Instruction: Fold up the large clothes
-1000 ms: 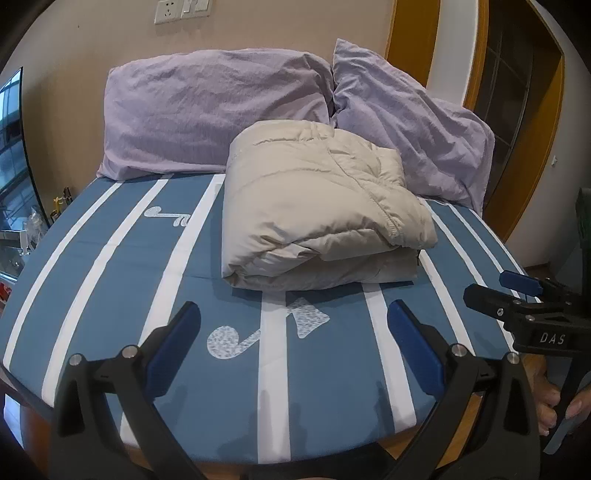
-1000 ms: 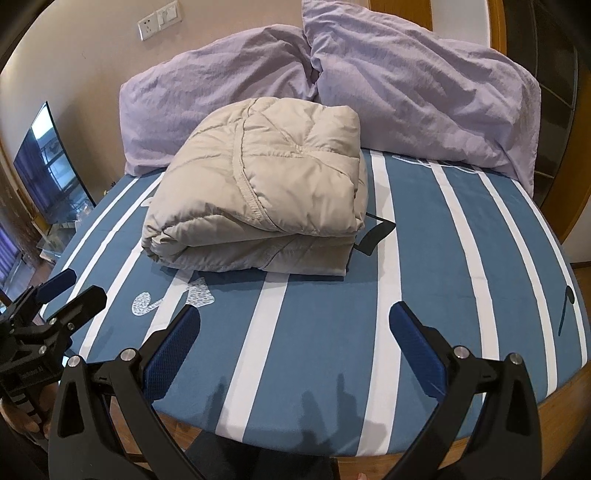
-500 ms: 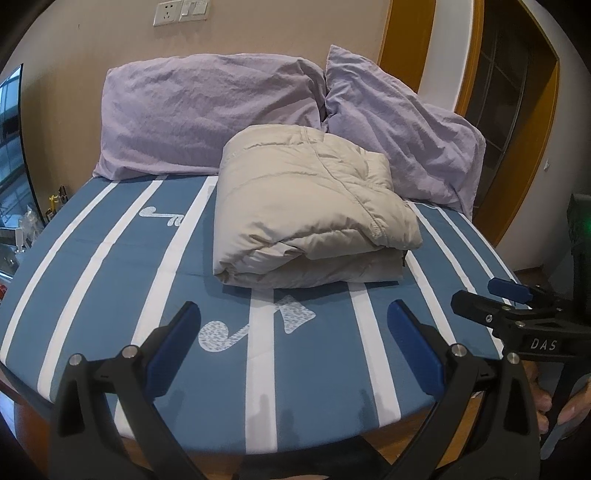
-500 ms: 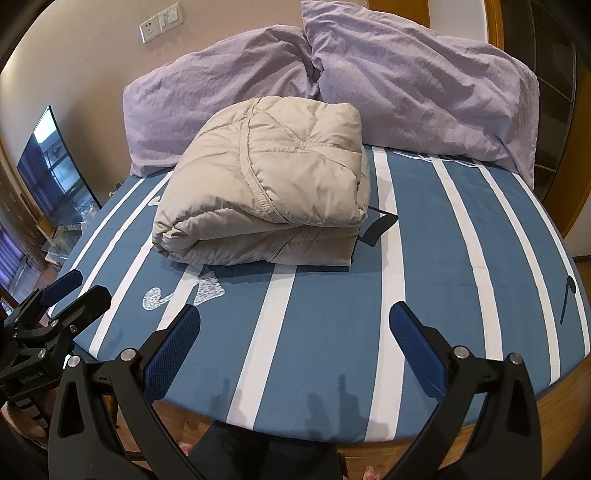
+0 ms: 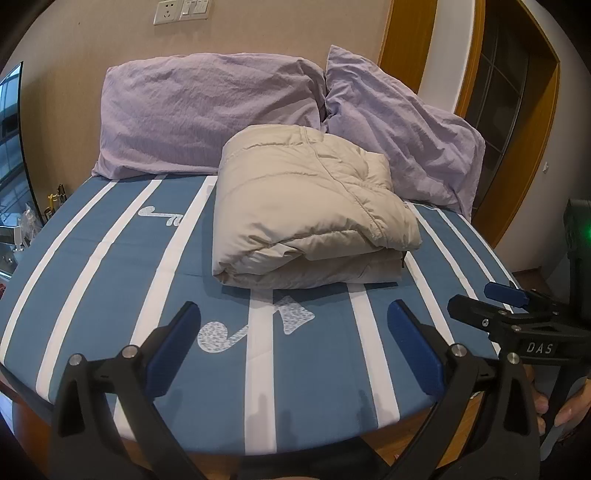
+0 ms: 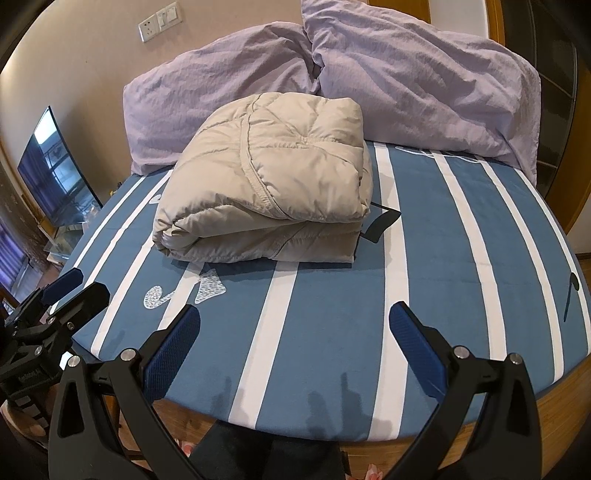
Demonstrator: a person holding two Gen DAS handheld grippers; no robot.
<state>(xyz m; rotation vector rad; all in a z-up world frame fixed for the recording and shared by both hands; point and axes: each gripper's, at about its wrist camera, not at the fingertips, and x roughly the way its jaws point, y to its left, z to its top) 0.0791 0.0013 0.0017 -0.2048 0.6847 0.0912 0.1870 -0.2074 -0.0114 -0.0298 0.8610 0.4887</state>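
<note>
- A bedroom: a bed (image 5: 110, 258) under a blue sheet with white stripes fills both views, a beige wall behind it.
- Two purple pillows (image 5: 207, 114) (image 6: 417, 74) lean against the wall across the top of each frame.
- A wall socket (image 5: 168, 11) sits at the upper edge of the left view; a TV screen (image 6: 55, 173) shows at the left edge of the right view.
- The beige puffy jacket (image 5: 306, 210) (image 6: 269, 184) lies folded into a thick bundle at frame centre, just in front of the pillows.
- The left gripper (image 5: 295, 343) hangs at the bottom of its frame, fingers spread apart, grasping nothing.
- The right gripper (image 6: 295, 343) is likewise released, well apart from the jacket.
</note>
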